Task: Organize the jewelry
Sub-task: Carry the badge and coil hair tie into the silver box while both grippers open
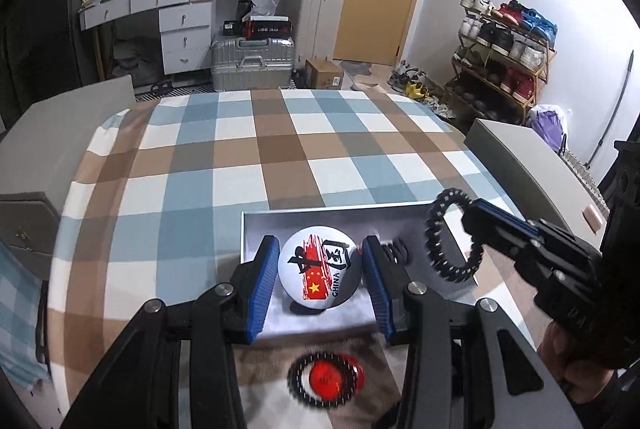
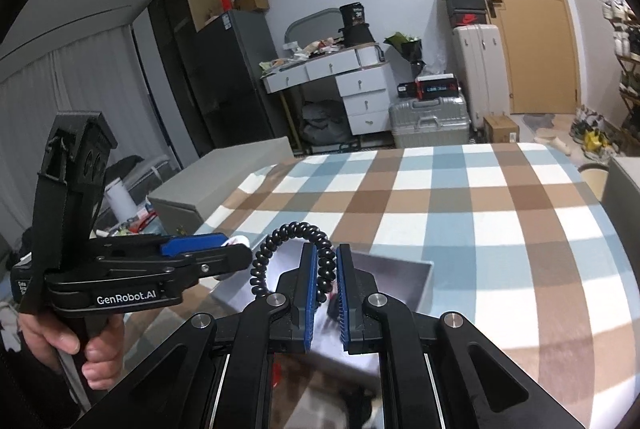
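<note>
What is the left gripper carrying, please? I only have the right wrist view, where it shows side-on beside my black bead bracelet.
Observer: The left gripper holds a round white badge printed with a red flag design and "CHINA".
Operator: Is it over the box?
Observer: Yes, the badge sits above the open grey box.
Operator: Anything left outside the box?
Observer: A red badge ringed by another black bracelet lies on the bedspread below the gripper, blurred.
</note>
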Available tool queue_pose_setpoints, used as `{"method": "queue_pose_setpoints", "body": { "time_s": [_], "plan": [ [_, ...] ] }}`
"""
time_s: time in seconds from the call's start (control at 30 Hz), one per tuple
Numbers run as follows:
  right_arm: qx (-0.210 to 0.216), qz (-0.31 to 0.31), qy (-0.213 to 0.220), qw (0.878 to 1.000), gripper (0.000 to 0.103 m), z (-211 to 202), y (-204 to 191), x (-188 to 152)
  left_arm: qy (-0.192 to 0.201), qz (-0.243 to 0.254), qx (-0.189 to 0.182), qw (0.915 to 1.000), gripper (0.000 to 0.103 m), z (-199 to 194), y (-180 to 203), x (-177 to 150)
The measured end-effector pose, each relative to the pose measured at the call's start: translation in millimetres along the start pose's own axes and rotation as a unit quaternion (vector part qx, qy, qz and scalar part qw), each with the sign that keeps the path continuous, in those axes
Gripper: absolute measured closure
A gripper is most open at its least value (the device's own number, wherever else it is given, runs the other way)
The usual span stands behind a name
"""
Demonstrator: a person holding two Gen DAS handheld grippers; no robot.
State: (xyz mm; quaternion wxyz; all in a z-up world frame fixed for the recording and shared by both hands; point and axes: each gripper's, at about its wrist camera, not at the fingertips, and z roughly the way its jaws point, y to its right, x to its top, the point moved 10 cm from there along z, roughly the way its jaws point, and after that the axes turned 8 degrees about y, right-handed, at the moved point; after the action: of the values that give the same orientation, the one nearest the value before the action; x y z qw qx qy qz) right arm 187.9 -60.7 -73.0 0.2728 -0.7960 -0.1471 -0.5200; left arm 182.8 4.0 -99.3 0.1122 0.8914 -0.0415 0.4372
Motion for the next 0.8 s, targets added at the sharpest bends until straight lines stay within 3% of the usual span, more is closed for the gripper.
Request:
{"method": "queue_pose_setpoints", "body": {
  "time_s": [0.27, 0.8],
  "plan": [
    [-0.009, -0.008, -0.033, 0.999, 0.094, 29.2, 9.5, -13.5, -0.018, -0.016, -0.014, 0.9996, 0.066, 19.7, -2.4, -3.8],
    [-0.018, -0.035, -0.06, 0.997, 0.093, 45.7, 9.6, -29.6, -0.042, -0.032, -0.035, 0.998, 0.066, 30.8, -4.7, -13.0]
  ]
}}
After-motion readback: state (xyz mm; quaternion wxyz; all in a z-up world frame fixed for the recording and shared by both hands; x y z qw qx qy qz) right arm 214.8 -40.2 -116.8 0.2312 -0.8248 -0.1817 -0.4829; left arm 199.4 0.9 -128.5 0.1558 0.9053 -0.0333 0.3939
